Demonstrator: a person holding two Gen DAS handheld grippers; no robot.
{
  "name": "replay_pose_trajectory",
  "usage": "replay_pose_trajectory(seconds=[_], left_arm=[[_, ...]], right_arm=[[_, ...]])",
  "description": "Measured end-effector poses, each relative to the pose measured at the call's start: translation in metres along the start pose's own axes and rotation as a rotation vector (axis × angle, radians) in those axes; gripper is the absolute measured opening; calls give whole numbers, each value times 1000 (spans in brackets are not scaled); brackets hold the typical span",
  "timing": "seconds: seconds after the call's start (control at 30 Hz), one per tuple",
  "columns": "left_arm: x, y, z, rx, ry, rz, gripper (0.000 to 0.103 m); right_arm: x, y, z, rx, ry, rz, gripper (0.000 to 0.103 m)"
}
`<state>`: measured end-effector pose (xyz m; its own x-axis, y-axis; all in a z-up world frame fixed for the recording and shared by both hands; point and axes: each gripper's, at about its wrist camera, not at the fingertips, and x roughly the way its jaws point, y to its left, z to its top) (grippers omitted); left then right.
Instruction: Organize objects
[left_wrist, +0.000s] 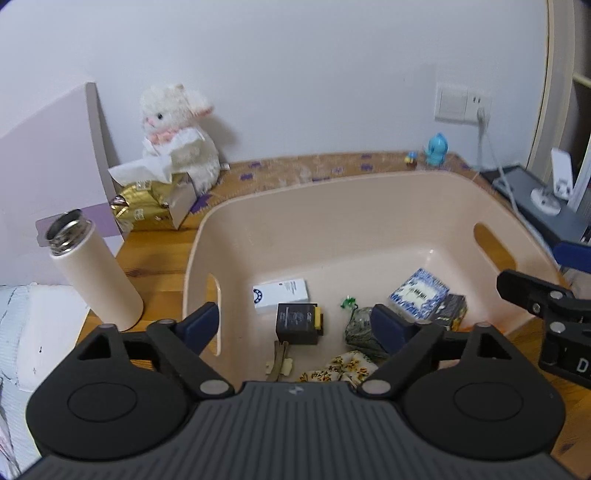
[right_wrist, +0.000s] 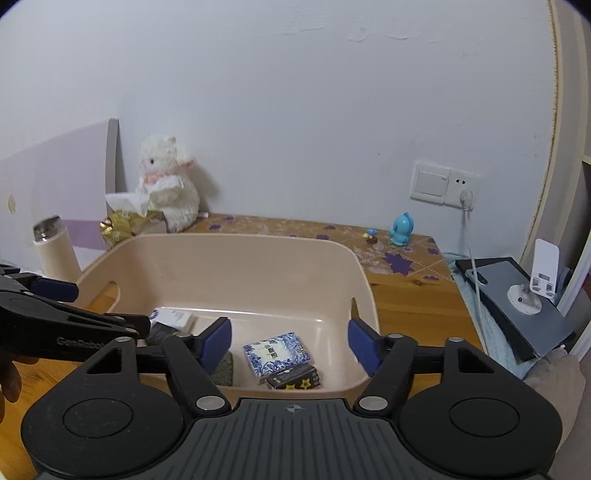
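We held the left gripper (left_wrist: 297, 323) and right gripper (right_wrist: 290, 345) spread and empty over the pink bin (left_wrist: 369, 192), already holding several small boxes. Next, we judged, came the open flask (left_wrist: 92, 269) on the tabletop (left_wrist: 155, 258) beyond.

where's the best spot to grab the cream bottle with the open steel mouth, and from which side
Probably the plain cylindrical body of the cream bottle with the open steel mouth, around mid-height, approached sideways from the front. It stands upright on the wooden table, outside the left wall of the pink plastic basket, with its near side free. The left hand-held gripper is open and nearest.
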<state>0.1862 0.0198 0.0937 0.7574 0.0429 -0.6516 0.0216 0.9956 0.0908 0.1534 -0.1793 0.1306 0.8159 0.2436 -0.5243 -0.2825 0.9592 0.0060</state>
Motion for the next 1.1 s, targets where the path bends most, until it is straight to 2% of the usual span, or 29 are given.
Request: replay_pose_trajectory(seconds=[0.2,0.3,0.47,0.83,1.1], left_arm=[[-35,3,-12,-7,-64,0,93],[-50,5,-19,-19,-70,-16,93],[-76,2,-36,-13,-84,-8,93],[-128,-1,-77,-35,-100,-57,93],[-162,3,-103,-70,-115,-74,93]], right_arm=[[-32,-2,-9,-23,-18,-2,80],[-49,-3,-15,-5,-34,14,86],[-76,-1,-29,-4,-52,21,86],[-125,-9,-65,58,-34,63,92],[-158,-11,-79,41,-62,48,93]])
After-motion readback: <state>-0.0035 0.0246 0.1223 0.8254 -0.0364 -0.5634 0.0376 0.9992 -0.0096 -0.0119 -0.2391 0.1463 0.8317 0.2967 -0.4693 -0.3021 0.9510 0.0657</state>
